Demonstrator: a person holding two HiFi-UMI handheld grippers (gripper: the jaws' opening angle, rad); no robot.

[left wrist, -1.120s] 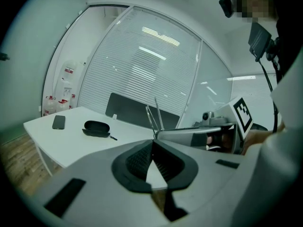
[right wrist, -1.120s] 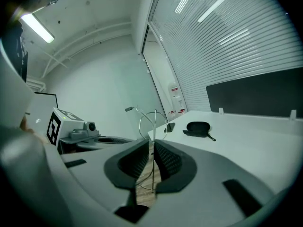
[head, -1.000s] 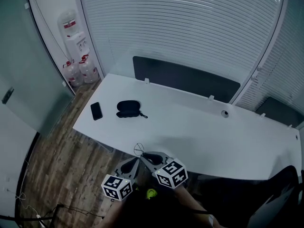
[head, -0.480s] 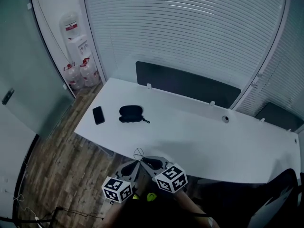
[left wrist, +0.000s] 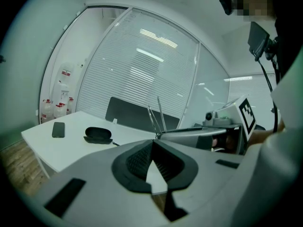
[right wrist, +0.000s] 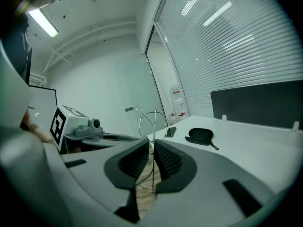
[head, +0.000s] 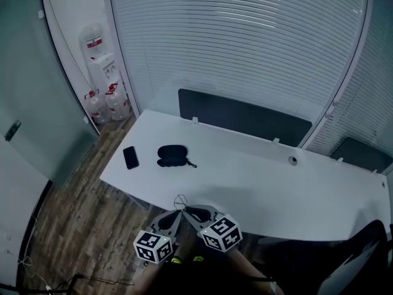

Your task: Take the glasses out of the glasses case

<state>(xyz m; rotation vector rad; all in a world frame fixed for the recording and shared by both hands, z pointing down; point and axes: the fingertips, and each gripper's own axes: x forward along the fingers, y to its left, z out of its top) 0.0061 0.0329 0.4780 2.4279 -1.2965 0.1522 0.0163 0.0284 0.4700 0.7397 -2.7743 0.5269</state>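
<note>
- White table [head: 258, 177] stands before slatted blinds; on its left part lie a dark phone [head: 131, 157] and, just beside it, the glasses case [head: 172, 155]
- Case's long axis runs along the table's length; its cord trails to the right in the head view
- Wire-framed glasses [right wrist: 153, 126] hang well apart from the case, off the table's near edge; one thin wire stands upright, a lens ring above it
- Right gripper [right wrist: 152, 148] pinches that upright wire between its pads
- Left gripper [left wrist: 152, 142] has its jaw tips together; whether they nip the frame cannot be told
</note>
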